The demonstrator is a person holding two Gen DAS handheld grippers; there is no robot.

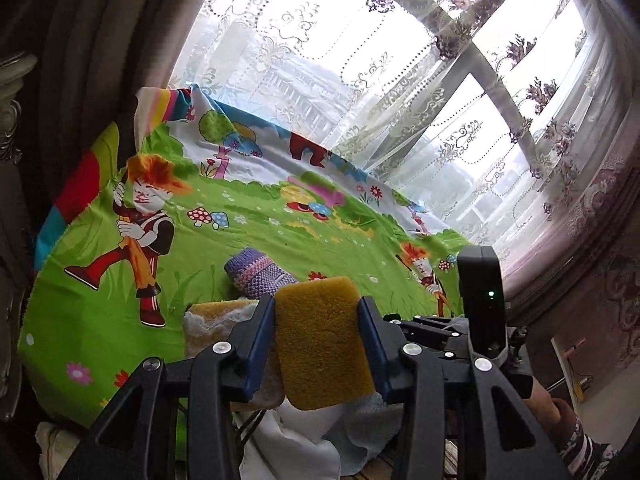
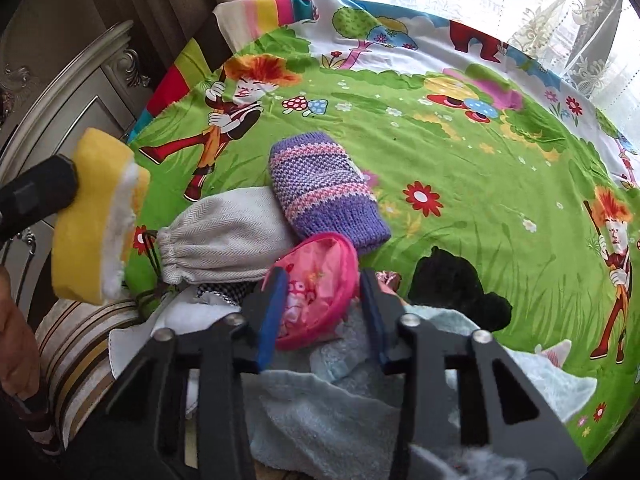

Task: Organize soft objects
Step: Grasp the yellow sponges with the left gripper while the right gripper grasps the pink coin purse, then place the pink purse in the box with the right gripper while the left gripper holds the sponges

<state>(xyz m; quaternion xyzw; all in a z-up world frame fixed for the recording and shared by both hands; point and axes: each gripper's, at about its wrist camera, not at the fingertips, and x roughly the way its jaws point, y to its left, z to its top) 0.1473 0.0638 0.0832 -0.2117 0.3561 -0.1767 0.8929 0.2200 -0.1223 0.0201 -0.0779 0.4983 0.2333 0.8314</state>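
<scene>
Sponges are numbering two: one yellow sponge point(image 1: 320, 340) is sitting squeezed between the blue pads of the left tongs point(image 1: 318, 344), held up above the pile at the near edge, and a second sponge point(image 1: 216, 320) with a worn, whitish edge is lying just behind and to its left in the left wrist view. From the right wrist view the held sponge is showing at the left, with a white layer along one side.

One purple knitted pouch point(image 2: 326, 188) with pink and white stripes is lying on the cartoon-printed cloth point(image 2: 460, 168) covering the tabletop. One grey herringbone drawstring bag point(image 2: 228, 240) is resting against its left side, touching it. One pink pouch point(image 2: 316, 292) with a printed cartoon figure is lying in front of both, and the right tongs point(image 2: 324, 308) are standing around it, partly closed, with the pouch between the pads; whether the pads are pressing on it I cannot tell. One black fuzzy item point(image 2: 452, 284) is lying just right of the pink pouch. Light blue towels point(image 2: 320, 408) are bunching beneath the right tongs; I cannot count them.

No readable writing or brand is showing on any item. The cloth is repeating an orange-haired figure, seen twice.
</scene>
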